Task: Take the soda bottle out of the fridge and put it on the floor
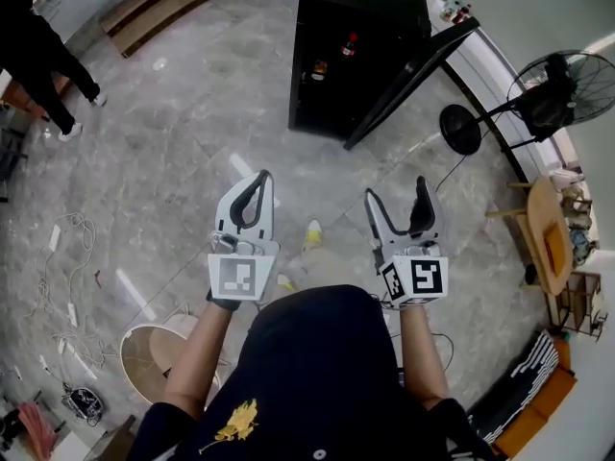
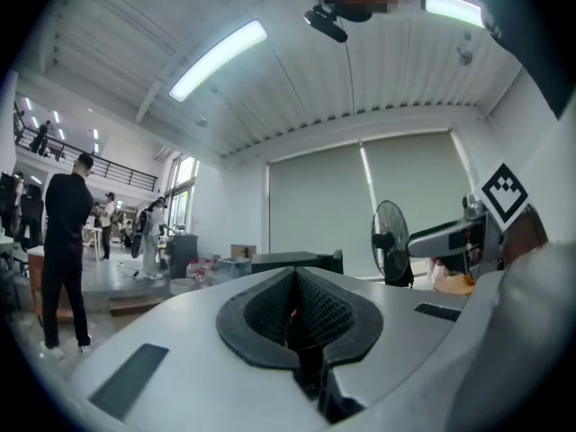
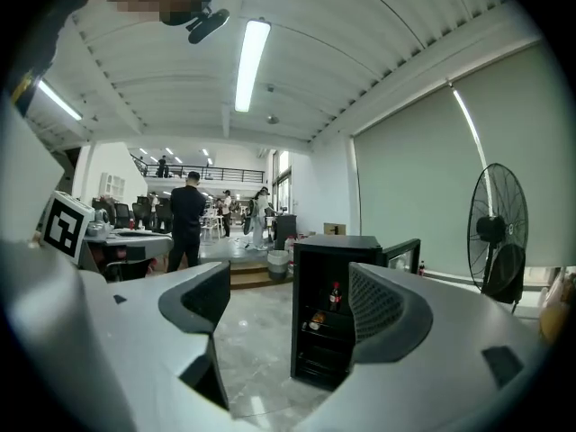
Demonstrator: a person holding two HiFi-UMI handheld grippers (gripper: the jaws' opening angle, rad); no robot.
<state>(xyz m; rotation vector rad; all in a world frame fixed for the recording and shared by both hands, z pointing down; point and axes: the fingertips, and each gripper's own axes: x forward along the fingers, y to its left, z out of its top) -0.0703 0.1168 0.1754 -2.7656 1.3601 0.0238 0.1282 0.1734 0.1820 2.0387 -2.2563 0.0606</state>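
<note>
The left gripper (image 2: 295, 318) is being held with its jaws pressed together on nothing, at the lower centre of its own view. The right gripper (image 3: 288, 306) is being held with jaws wide apart and empty. Between those spread jaws, mid-frame, the fridge (image 3: 324, 358) is being framed, its door already open. The soda bottle (image 3: 335, 295) is being kept on an upper shelf inside, upright, long axis vertical, cap pointing up. Nothing is being grasped yet; approach, lift-out and setting on the floor (image 3: 256, 340) are judged not yet done.
</note>
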